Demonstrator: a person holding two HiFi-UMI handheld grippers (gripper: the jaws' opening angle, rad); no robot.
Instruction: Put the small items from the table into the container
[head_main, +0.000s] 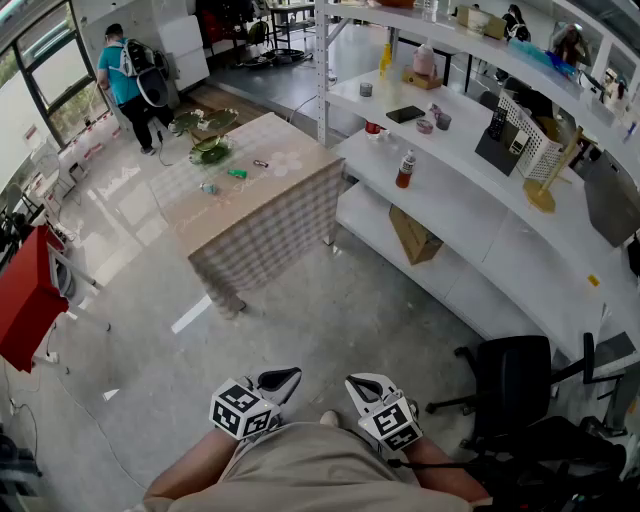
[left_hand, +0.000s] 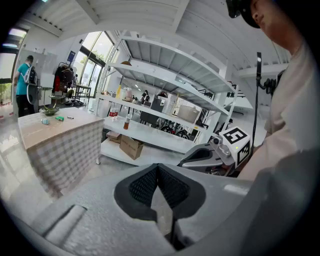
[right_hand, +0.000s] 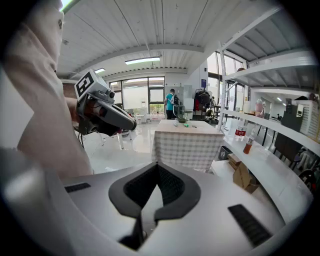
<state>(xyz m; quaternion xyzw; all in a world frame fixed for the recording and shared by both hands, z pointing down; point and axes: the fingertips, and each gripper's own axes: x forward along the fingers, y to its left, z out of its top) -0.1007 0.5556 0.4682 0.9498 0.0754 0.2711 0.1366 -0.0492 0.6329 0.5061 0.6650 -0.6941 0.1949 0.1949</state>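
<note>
1. While both grippers are held close in front of the person's body, the checked-cloth table (head_main: 290, 215) stands well apart from them across open floor. Judged from this, the task has not begun.
2. Left gripper (left_hand: 158, 171): the jaws are clenched tip to tip. Nothing is between them, and only floor shows through the slit below the tips.
3. Right gripper (right_hand: 157, 169): the jaws are likewise pressed together and grasp nothing.
4. Small items visible on the table top:
   - a green piece (head_main: 237, 173);
   - a small dark piece (head_main: 261, 163) just beside it;
   - a pale piece (head_main: 208, 187) nearer the table's left edge.
   All three lie loose on the cloth, and none is in a container.
5. Container: a green dish (head_main: 211, 151) sits at the far end of the table, with a second green dish (head_main: 216, 121) beyond it. At this range the view is too small to tell which is the intended container, or whether either already holds anything.
6. Done: nothing, as far as the views show.
7. Left to do:
   - approach the table;
   - open a gripper;
   - pick up each loose piece in turn and release it into the container.
8. A bystander (head_main: 125, 85) stands near the far end of the table and is likely to be close to the work area on approach.
</note>
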